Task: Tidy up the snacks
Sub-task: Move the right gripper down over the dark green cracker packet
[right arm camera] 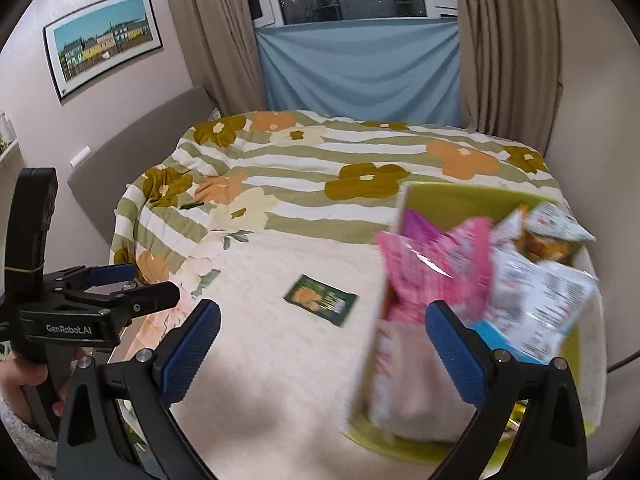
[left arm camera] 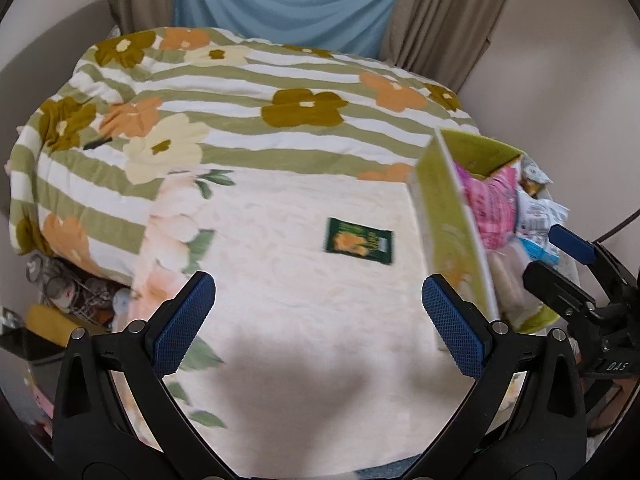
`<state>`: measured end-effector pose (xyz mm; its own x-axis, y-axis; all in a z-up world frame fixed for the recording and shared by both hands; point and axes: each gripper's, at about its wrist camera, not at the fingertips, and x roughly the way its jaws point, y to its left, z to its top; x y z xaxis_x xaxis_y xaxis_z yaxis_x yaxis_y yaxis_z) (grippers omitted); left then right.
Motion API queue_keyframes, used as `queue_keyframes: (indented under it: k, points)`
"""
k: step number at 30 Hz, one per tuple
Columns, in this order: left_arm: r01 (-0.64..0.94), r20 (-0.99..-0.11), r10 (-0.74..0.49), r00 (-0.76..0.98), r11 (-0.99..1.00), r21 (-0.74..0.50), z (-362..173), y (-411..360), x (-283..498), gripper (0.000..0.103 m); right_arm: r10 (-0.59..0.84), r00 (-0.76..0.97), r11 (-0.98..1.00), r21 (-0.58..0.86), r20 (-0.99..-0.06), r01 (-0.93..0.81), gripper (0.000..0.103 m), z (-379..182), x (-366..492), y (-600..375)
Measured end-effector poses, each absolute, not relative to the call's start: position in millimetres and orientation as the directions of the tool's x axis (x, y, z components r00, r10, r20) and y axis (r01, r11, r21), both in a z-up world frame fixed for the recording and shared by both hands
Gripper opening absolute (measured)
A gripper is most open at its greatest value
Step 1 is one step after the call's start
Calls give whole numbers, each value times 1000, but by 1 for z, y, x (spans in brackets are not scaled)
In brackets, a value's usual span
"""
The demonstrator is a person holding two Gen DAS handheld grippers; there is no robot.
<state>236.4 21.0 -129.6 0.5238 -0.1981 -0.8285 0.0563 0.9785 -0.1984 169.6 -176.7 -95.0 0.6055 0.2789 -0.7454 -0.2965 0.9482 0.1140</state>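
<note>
- Left gripper (left arm camera: 318,324), black with blue textured pads, is spread wide and holds nothing; it hovers over a cream blanket (left arm camera: 280,280) on a bed.
- Right gripper (right arm camera: 322,346), of the same build, is also spread wide and empty, with its right finger in front of a box of snacks.
- In the right wrist view, the left gripper's black body shows at the left edge with white lettering "GenRobot.AI", and a hand (right arm camera: 24,384) grips its handle.
- In the left wrist view, the right gripper's frame shows at the right edge with the letters "DAS".
- One dark green snack packet (left arm camera: 359,241) with an orange picture lies flat on the cream blanket, apart from both grippers and left of the box; its print is too blurred to read.
- An open lime-green box (right arm camera: 440,200) stands on the bed at the right, filled with a pink packet (right arm camera: 436,272) and white packets (right arm camera: 540,300) whose small text is unreadable.
- Beyond lies a green-and-white striped quilt (left arm camera: 240,88) with orange, olive and cream flowers.
- Behind it hang a blue cloth (right arm camera: 360,68) and beige curtains (right arm camera: 508,40).
- A framed picture of coloured houses (right arm camera: 102,42) hangs on the left wall.
</note>
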Motion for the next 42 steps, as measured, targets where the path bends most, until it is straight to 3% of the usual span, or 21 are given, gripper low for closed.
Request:
queue_keyframes:
  k: [10, 21, 28, 36, 39, 42]
  points:
    - [86, -870, -218, 443, 976, -201, -165, 95, 286, 102, 272, 464, 935, 117, -843, -335, 102, -151, 234, -94]
    - [146, -892, -331, 308, 943, -299, -229, 121, 340, 102, 54, 216, 904, -45, -975, -426, 102, -250, 315, -66]
    - [128, -882, -390, 264, 921, -369, -248, 132, 351, 102, -50, 70, 847, -79, -996, -526, 102, -290, 332, -65]
    - [128, -885, -404, 232, 915, -383, -260, 135, 356, 102, -41, -22, 859, -24, -999, -512, 102, -312, 337, -78]
    - [136, -887, -404, 222, 914, -382, -263, 133, 356, 102, -45, -24, 867, -27, -999, -497, 96, -311, 332, -79]
    - [138, -888, -411, 208, 911, -389, -268, 130, 357, 102, -33, -3, 871, -27, -999, -490, 82, -306, 321, -76]
